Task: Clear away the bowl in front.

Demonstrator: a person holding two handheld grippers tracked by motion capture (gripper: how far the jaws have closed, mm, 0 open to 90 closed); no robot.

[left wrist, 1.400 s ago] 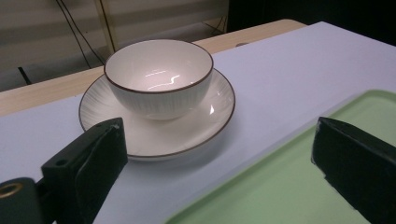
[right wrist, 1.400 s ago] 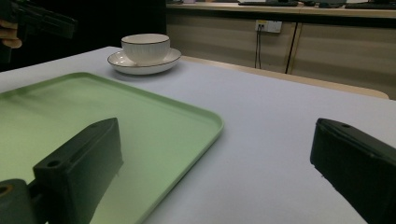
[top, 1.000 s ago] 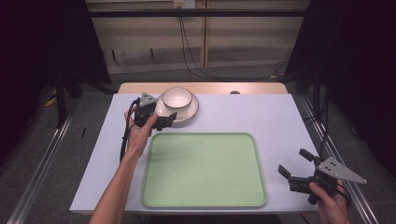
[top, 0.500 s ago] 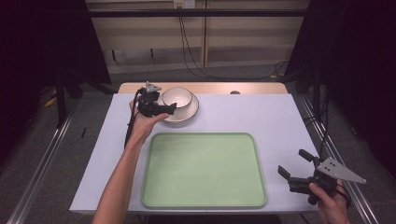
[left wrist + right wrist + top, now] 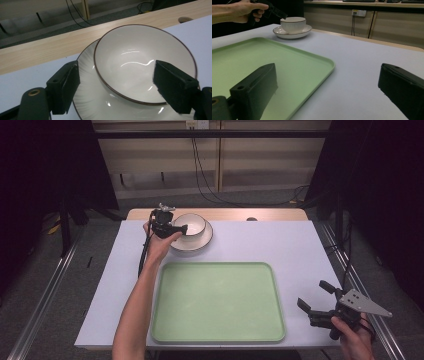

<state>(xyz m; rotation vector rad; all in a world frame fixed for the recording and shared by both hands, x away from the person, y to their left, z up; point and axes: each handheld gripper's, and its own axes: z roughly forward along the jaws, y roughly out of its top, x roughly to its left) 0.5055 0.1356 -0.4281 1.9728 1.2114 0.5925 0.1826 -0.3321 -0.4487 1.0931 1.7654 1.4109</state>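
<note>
A cream-white bowl (image 5: 140,65) with a thin brown rim is seen on a white plate (image 5: 92,100) marked with fine radial ridges, at the upper centre of the high view. A plain pale green tray (image 5: 217,302) is shown on a light lavender-grey table (image 5: 295,245) edged in pale wood.

Open tabletop (image 5: 280,245) right of the tray (image 5: 217,302); only bowl (image 5: 190,226) on plate (image 5: 200,241) obstructs
</note>
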